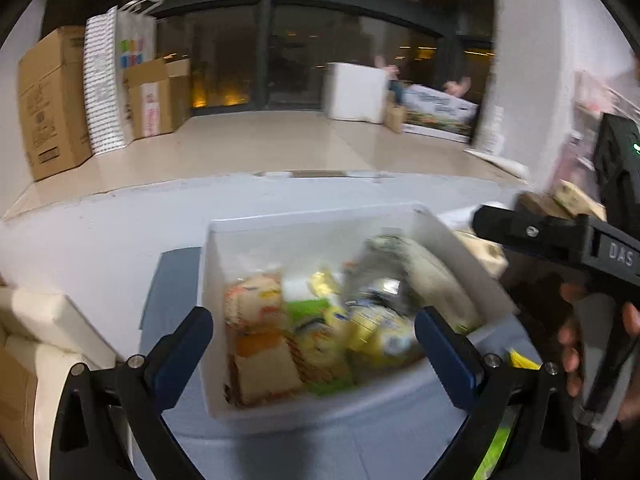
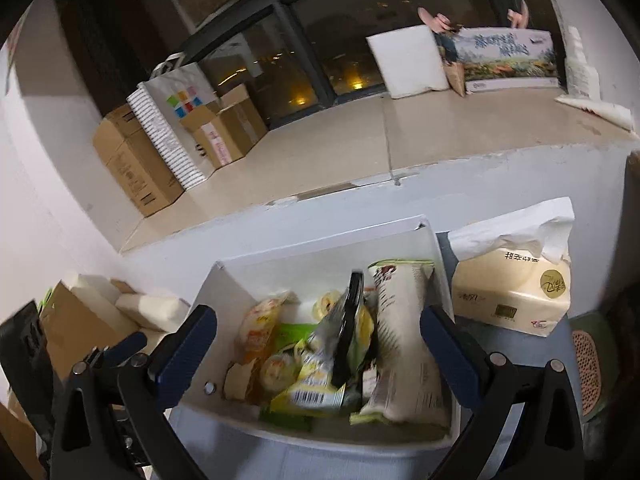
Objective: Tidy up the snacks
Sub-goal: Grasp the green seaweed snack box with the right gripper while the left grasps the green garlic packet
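- Left wrist view: the left tool point(image 1: 314, 334) has its jaws spread wide with nothing pinched, poised over the white box point(image 1: 304, 228) on the pale counter point(image 1: 100, 240).
- Between and just beyond its fingers lie the snacks point(image 1: 320, 332), blurred, all inside the box.
- Right wrist view: the right tool point(image 2: 318, 336) is likewise spread and empty above the same box point(image 2: 320, 240).
- A tall white packet point(image 2: 404, 340) stands near its right finger; a tissue pack point(image 2: 512, 292) sits just right of the box.

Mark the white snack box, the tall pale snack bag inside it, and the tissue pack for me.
white snack box point(image 2: 320, 240): right wrist view, on its far rim.
tall pale snack bag point(image 2: 404, 340): right wrist view, mid-body of the bag.
tissue pack point(image 2: 512, 292): right wrist view, on its cream front face.
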The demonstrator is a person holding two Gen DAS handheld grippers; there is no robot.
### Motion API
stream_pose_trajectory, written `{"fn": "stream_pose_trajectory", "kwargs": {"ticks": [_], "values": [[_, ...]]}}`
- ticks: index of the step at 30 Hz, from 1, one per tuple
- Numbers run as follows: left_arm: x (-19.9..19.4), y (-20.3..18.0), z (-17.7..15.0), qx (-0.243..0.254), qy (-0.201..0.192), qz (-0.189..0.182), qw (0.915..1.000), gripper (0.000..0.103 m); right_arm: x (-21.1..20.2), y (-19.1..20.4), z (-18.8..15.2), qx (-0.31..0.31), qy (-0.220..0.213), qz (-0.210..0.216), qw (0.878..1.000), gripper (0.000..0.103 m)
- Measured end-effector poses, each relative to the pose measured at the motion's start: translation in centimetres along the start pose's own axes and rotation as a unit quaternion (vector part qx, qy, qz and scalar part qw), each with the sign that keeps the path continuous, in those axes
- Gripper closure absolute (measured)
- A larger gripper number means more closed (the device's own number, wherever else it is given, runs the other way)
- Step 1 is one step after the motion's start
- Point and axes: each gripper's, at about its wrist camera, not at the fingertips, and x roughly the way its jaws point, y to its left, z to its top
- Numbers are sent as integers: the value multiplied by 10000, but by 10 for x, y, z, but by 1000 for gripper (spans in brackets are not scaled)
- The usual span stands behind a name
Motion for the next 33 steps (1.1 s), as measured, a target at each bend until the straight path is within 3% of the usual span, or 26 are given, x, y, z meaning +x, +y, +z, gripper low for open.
{"fn": "stream_pose_trajectory", "kwargs": {"ticks": [8,13,15,18,21,33], "values": [[-75,-10,-53,-25,-309,-351,9989,0,-81,1,-67,-165,-191,176,9995,0],[-108,-16,-100,-28,-346,-524,9980,0,-127,-11,-139,-165,-223,-413,9988,0],[-117,-15,-119,-169,-333,-576,9976,0,-132,-21,-166,-7,-9,-552,9985,0],[-125,-13,-142,-427,-273,-594,9969,0,-126,-29,-206,182,399,-690,9967,0],[-130,-14,-155,-527,-245,-614,9964,0,-111,-24,-223,-8,662,-888,9938,0],[-128,-13,-170,-572,-124,-570,9967,0,-35,-2,-236,-599,1723,-1275,9749,0]]}}
